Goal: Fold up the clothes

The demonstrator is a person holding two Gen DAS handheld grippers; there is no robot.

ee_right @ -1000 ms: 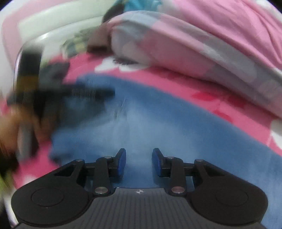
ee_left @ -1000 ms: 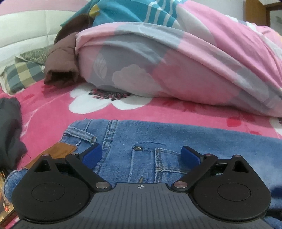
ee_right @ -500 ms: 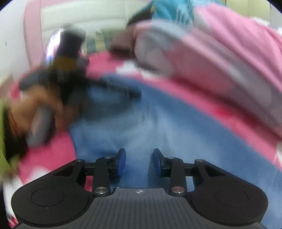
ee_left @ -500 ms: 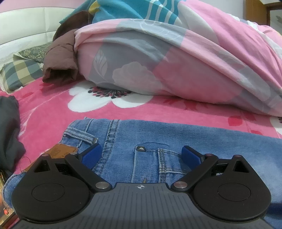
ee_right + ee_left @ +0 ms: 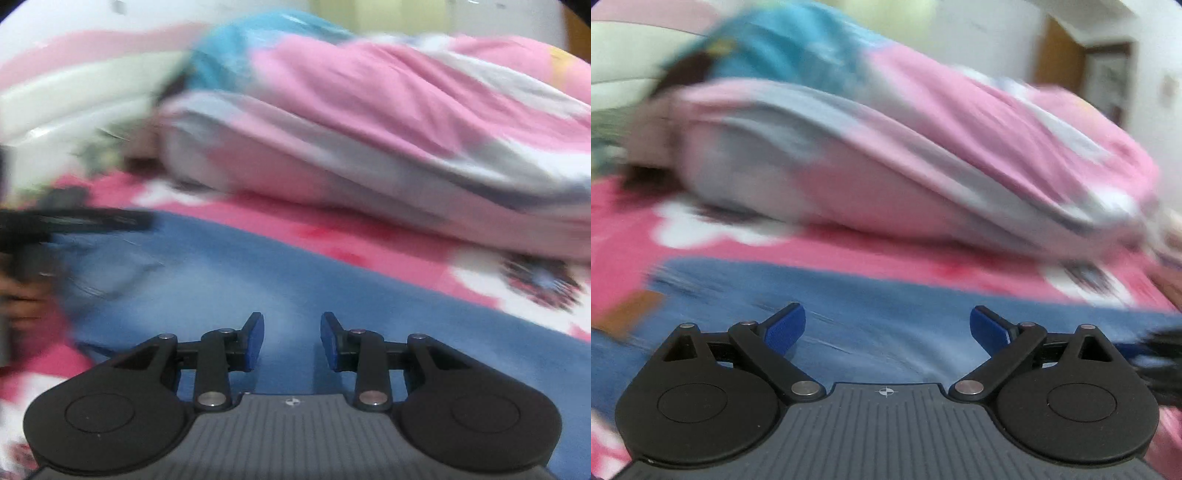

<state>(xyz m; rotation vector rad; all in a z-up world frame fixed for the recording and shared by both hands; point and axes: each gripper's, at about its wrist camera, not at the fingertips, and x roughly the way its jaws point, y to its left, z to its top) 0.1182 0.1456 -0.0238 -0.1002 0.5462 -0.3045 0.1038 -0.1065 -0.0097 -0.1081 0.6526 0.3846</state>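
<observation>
Left wrist view. Frame was motion-blurred. Left gripper (image 5: 887,326) had its jaws spread wide, blue pads clear of any cloth, nothing between them. It sat low above the jeans (image 5: 871,306), which lay flat across the pink floral bedsheet (image 5: 849,247). A brown patch (image 5: 624,314) showed at the left end of the denim, probably the waistband label, so this gripper looked to be at the waist end. Behind the jeans was a bunched pink-and-grey duvet (image 5: 923,147), apart from the denim. A dark blurred shape at the right edge (image 5: 1160,354) may have been the other tool; could not confirm.

Right wrist view. Also blurred. Right gripper (image 5: 291,341) had its jaws partly apart with only a narrow gap, empty, pads not pressing on anything; denim (image 5: 258,280) visible beneath and ahead. The other handheld tool (image 5: 74,221) and a hand (image 5: 22,302) appeared at the far left, over the same end of the jeans.

Judgement. Step in hand: positioning for a grasp; neither claw had fabric, and the jeans looked spread out, not yet folded. Next move calls for each gripper to come down onto an edge of the denim, pinch one layer cleanly, then carry it over in step with the other. Exact edge to take could not be told from the blur.
</observation>
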